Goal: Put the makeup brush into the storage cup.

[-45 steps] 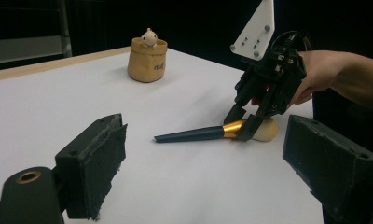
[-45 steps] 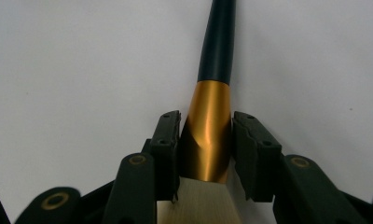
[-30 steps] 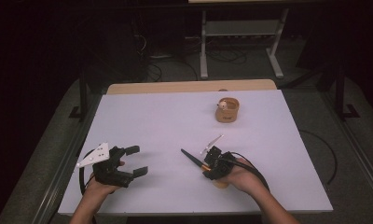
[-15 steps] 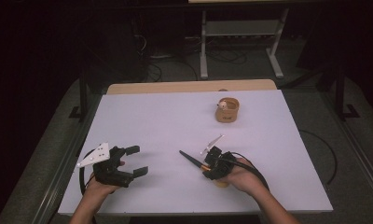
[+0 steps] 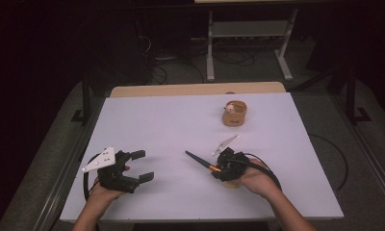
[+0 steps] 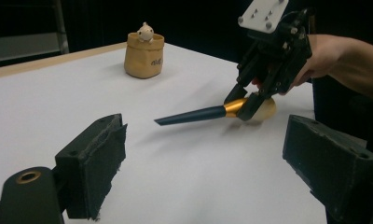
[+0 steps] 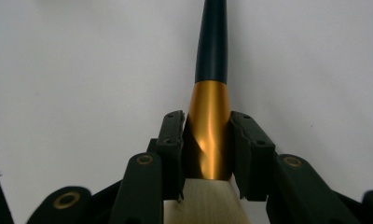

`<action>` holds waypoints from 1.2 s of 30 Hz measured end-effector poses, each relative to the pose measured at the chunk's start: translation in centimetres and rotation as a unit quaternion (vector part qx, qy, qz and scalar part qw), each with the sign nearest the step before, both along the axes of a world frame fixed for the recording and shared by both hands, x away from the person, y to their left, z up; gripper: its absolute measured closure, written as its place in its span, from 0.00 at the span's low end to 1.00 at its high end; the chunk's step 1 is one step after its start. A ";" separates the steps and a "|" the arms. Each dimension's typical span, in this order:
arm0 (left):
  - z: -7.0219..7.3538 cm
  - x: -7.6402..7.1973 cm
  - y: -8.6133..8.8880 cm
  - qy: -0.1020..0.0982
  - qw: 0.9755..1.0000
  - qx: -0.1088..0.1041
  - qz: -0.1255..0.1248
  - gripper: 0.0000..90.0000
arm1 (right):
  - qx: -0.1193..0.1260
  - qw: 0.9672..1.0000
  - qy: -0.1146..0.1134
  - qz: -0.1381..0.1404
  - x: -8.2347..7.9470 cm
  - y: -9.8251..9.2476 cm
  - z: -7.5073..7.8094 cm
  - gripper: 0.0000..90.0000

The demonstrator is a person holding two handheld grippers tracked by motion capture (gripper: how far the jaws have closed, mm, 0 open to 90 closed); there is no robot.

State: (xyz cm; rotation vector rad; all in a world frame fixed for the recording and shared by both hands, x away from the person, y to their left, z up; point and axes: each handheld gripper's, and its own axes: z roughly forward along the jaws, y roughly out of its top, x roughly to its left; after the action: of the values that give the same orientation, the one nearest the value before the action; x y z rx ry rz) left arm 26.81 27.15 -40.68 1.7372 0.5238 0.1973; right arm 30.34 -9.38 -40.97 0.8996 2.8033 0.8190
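moved: brush [image 5: 200, 160] barely; clamped in right hand-held gripper [image 5: 218, 168] (gold collar)

Brush [image 7: 211, 116] bristles cut off at lower frame edge in right gripper view; pouch [image 5: 235, 114] lettering too small to read.

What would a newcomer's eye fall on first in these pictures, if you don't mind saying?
Probably the brush with its dark handle and shiny gold collar, clamped in the right gripper near the front of the white table. Next, the tan pot with a small figure inside, toward the far right. The left gripper rests open at front left.
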 end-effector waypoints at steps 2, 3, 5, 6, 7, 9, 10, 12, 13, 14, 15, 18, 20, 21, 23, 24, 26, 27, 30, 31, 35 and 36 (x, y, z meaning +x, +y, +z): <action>0.1 0.0 -0.2 -0.005 1.000 0.007 -0.004 0.14 | 0.004 1.000 -0.008 0.002 0.1 -0.4 0.3 0.73; 0.1 0.1 -0.2 -0.006 1.000 0.007 -0.004 0.14 | 0.006 1.000 -0.010 0.006 0.1 -0.6 0.6 0.73; 0.2 0.1 -0.3 -0.006 1.000 0.005 -0.004 0.14 | 0.018 1.000 -0.012 0.006 0.2 -1.0 1.1 0.73; 0.3 0.1 -0.3 -0.006 1.000 0.009 -0.005 0.14 | 0.021 1.000 -0.010 0.004 0.2 -1.1 1.2 0.73; 0.3 0.2 -0.3 -0.006 1.000 0.011 -0.007 0.14 | 0.023 1.000 -0.007 0.007 0.3 -1.3 1.4 0.73; 0.4 0.3 -0.5 -0.006 1.000 0.011 -0.011 0.14 | 0.023 1.000 -0.012 0.016 0.4 -1.7 1.6 0.73; 0.4 0.3 -0.5 -0.006 1.000 0.011 -0.011 0.14 | 0.023 1.000 -0.012 0.016 0.4 -1.7 1.6 0.73; 0.6 0.4 -0.7 -0.004 1.000 0.014 -0.016 0.14 | 0.020 1.000 -0.011 0.017 0.4 -1.9 1.7 0.73; 0.7 0.4 -0.9 -0.004 1.000 0.013 -0.019 0.14 | 0.021 1.000 -0.009 0.020 0.4 -2.0 1.7 0.73; 0.7 0.4 -0.9 -0.004 1.000 0.013 -0.019 0.14 | 0.021 1.000 -0.009 0.020 0.4 -2.0 1.7 0.73; 0.9 0.6 -1.2 -0.007 0.999 0.021 -0.028 0.14 | 0.018 0.999 -0.012 0.026 0.4 -2.1 1.8 0.73; 1.4 0.9 -1.5 -0.009 0.999 0.023 -0.036 0.14 | 0.013 0.999 -0.018 0.044 0.5 -2.1 2.1 0.73; 1.8 1.1 -1.7 -0.012 0.998 0.030 -0.045 0.14 | 0.017 0.999 -0.018 0.048 0.4 -2.0 2.2 0.73; 2.0 1.2 -1.9 -0.013 0.998 0.032 -0.048 0.14 | 0.021 0.998 -0.013 0.050 0.4 -2.0 2.3 0.73; 2.3 1.4 -2.2 -0.015 0.998 0.035 -0.056 0.14 | 0.016 0.998 -0.020 0.058 0.4 -1.9 2.3 0.73; 2.4 1.5 -2.4 -0.016 0.998 0.036 -0.057 0.14 | 0.016 0.998 -0.020 0.062 0.3 -1.9 2.4 0.73; 2.6 1.8 -2.7 -0.017 0.997 0.039 -0.065 0.14 | 0.016 0.997 -0.020 0.069 0.2 -1.9 2.5 0.73; 2.7 1.9 -2.8 -0.015 0.997 0.040 -0.068 0.14 | 0.013 0.997 -0.022 0.071 0.2 -1.9 2.6 0.73; 3.0 2.3 -3.3 -0.016 0.996 0.043 -0.077 0.14 | 0.014 0.997 -0.023 0.079 0.2 -1.9 2.8 0.73; 3.1 2.5 -3.4 -0.017 0.996 0.045 -0.079 0.14 | 0.016 0.996 -0.023 0.081 0.2 -2.0 2.9 0.73; 3.4 3.1 -4.1 -0.022 0.995 0.046 -0.083 0.14 | 0.021 0.995 -0.023 0.095 0.6 -2.1 3.3 0.73; 3.5 3.3 -4.2 -0.024 0.995 0.048 -0.086 0.14 | 0.024 0.995 -0.023 0.099 0.7 -2.1 3.3 0.73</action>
State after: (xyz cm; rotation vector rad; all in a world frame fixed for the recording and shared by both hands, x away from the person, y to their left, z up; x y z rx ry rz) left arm 30.12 22.93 -37.22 1.8565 0.3316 0.1435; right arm 31.08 -11.48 -37.66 0.6054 2.8768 0.9213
